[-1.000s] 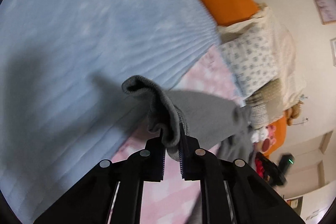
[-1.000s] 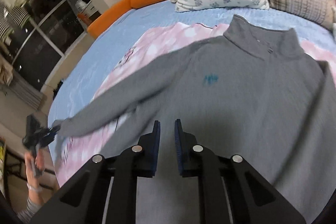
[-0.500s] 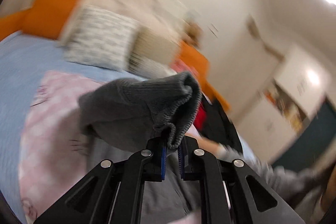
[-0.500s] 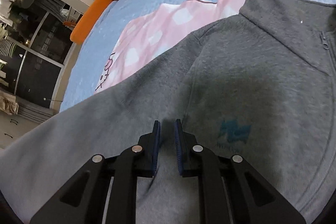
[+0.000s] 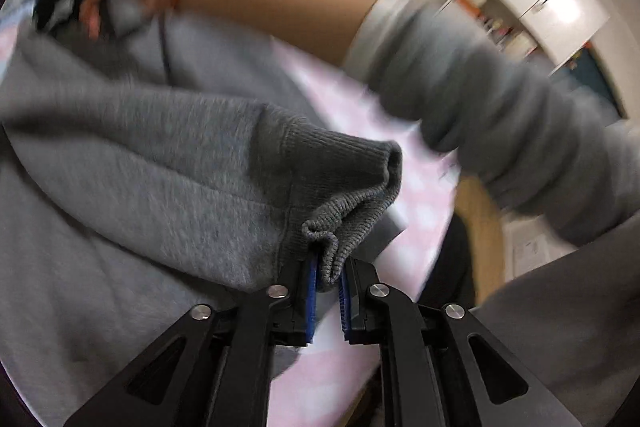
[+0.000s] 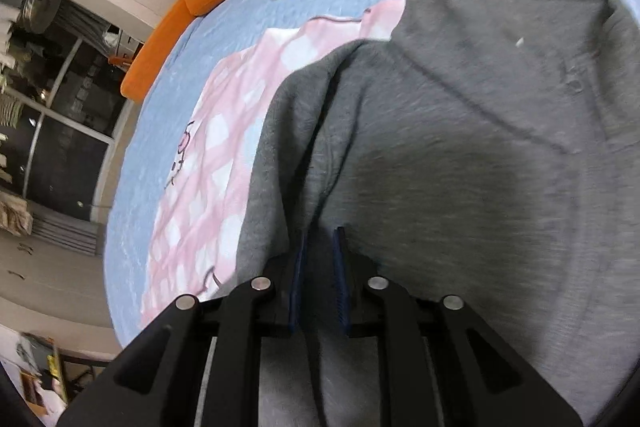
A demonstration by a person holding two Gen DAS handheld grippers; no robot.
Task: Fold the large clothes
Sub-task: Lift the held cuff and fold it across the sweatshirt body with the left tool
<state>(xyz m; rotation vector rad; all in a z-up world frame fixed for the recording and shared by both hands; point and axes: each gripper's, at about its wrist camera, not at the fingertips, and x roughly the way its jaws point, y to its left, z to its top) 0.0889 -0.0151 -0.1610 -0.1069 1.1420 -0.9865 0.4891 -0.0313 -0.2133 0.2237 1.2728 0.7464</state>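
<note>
Two grippers are working a grey sweatshirt (image 6: 460, 155) lying on the bed (image 6: 160, 131). Left gripper (image 5: 328, 281), jaws just easing apart, is pinching only the cuff (image 5: 340, 187), which may be slipping free mid-fold. Right gripper (image 6: 320, 267), nearly closed, is pressing the chest, gripping nothing.

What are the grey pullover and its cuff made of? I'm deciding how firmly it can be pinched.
The grey pullover looks like soft fleece or brushed cotton knit: matte, slightly fuzzy, draping in loose folds. Its darker grey sleeve cuff, pinched in the left hand-held gripper, shows clear ribbed knit rows, probably stretchy. The exact fibre cannot be told.
</note>
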